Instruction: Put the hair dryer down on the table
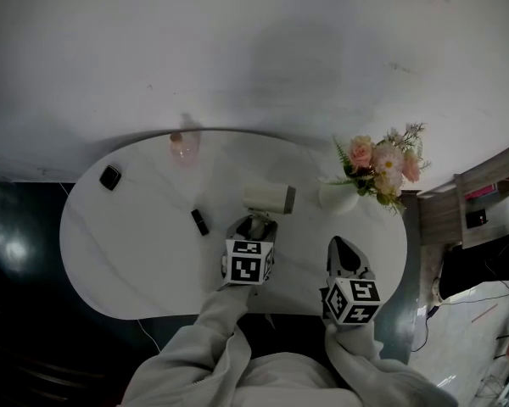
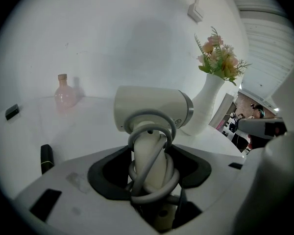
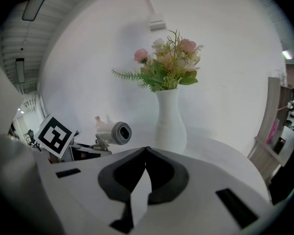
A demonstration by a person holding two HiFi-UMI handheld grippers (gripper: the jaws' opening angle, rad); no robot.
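Observation:
My left gripper (image 1: 256, 225) is shut on the handle of the white hair dryer (image 1: 269, 198), over the middle of the white table (image 1: 136, 253). In the left gripper view the dryer (image 2: 152, 109) stands upright between the jaws, its grey cord (image 2: 154, 182) wound round the handle and its barrel lying crosswise with the silver end to the right. Whether it touches the table I cannot tell. From the right gripper view the dryer (image 3: 115, 132) shows at the left. My right gripper (image 1: 343, 248) hovers at the table's near right, its jaws (image 3: 146, 153) shut and empty.
A white vase (image 1: 339, 195) of pink flowers (image 1: 382, 164) stands just right of the dryer. A pink bottle (image 1: 183, 147) sits at the far edge. Two small black items lie at the left, one far (image 1: 110, 177) and one near (image 1: 200, 221). Shelving (image 1: 483, 202) stands at the right.

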